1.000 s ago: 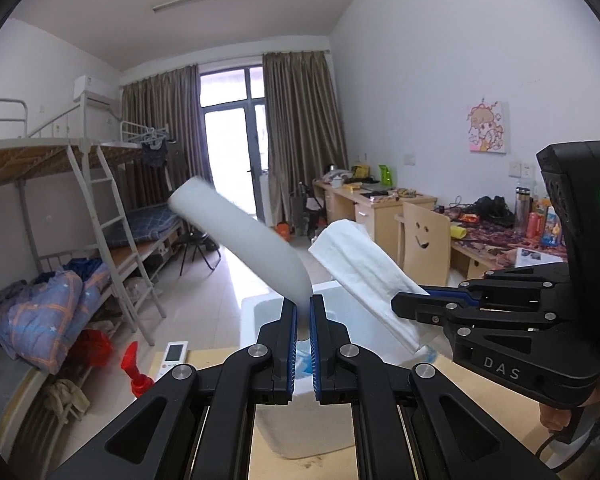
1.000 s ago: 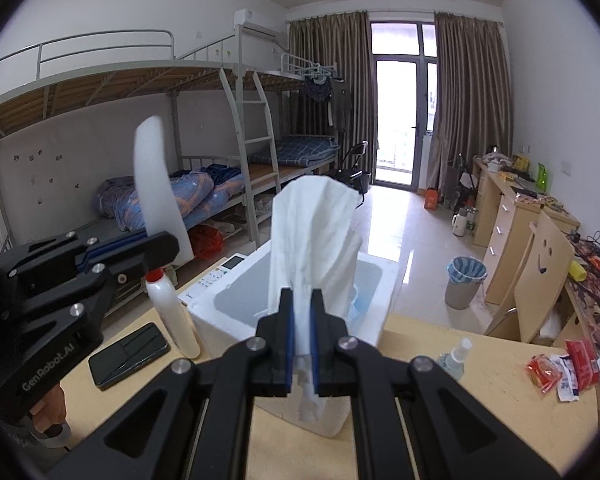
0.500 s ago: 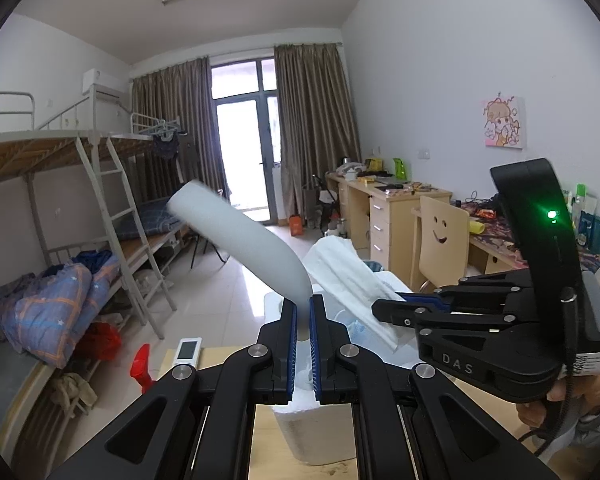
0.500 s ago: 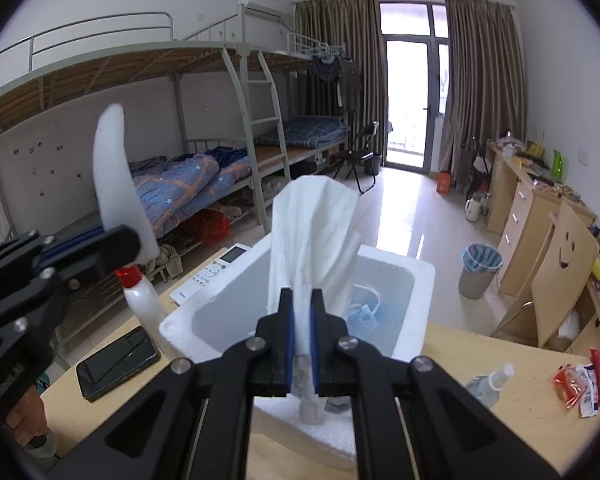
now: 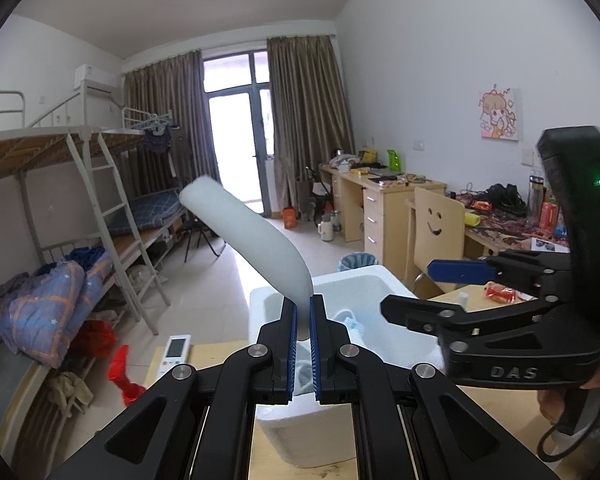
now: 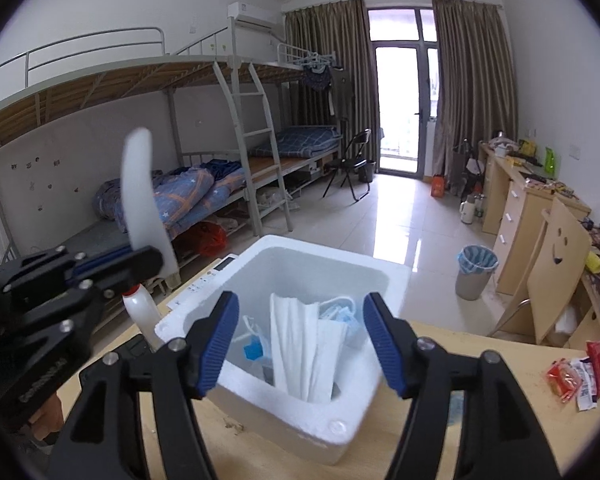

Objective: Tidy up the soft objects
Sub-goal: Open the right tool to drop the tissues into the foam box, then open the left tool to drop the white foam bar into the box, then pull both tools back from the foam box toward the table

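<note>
At the far left of the right-wrist view the left gripper [image 6: 140, 258] is clamped on a white foam sheet [image 6: 140, 196], which stands up curved above its jaws; just beside it a white bottle [image 6: 140, 312] with a red cap stands on the table [image 6: 480, 364], a remote [image 6: 204, 284] lying beyond. In the middle sits the foam box [image 6: 384, 276], and here is the change — half a second ago the right gripper [image 6: 300, 340] pinched a folded white cloth [image 6: 306, 352] upright over the box; now its jaws stand wide apart and empty, and the cloth leans inside the box among blue face masks [image 6: 340, 312]. So that item looks delivered, one soft thing sorted. To the right lie red snack packets [image 6: 580, 372] near the table edge. From the left wrist, the sheet [image 5: 248, 240] has stayed gripped and tilts up and leftward over the box [image 5: 384, 276] — probably next to go in.
</note>
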A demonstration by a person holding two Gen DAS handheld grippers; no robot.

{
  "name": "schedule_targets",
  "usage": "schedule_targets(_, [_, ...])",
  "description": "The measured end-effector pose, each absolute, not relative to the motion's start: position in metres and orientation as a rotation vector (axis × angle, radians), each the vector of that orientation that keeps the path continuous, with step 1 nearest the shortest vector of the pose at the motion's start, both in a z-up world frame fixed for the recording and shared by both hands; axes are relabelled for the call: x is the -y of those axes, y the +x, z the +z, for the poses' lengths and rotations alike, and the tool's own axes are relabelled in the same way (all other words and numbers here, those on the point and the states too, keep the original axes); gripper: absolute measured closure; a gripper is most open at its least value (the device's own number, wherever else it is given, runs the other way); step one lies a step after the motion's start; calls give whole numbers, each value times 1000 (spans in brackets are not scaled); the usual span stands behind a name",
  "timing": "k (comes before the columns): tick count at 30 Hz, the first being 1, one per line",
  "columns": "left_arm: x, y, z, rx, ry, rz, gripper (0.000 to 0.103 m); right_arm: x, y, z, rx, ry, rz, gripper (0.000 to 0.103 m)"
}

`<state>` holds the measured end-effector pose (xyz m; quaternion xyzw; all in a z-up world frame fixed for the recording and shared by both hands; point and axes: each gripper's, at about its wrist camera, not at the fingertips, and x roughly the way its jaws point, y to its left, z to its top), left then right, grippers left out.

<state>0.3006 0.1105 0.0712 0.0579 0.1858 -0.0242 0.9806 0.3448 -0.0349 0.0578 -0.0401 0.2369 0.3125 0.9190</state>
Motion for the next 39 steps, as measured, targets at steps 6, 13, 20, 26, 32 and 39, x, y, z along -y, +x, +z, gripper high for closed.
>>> schedule_targets(6, [-95,311,70,-387,132,-89,96,56,333,60,-477,-88,610,32])
schedule_targets(13, [-78,325,65,-410,140,-134,96,81,326,62,-458,-62,556,26])
schedule_targets(20, [-74,348,52,-461,151,-116,77,89,325,58,-455,-68,538,26])
schedule_targets(26, [-78,342,50,-437,142,-44,12,93,327,56,-456,-58,534,26])
schedule_targets(32, [-73,332,57,-396,155,-26,5,95,326,55,-451,-56,530,26])
schedule_targets(39, [-72,323,63,-377,151,-10,1,104,317,57,-441,-53,521,26])
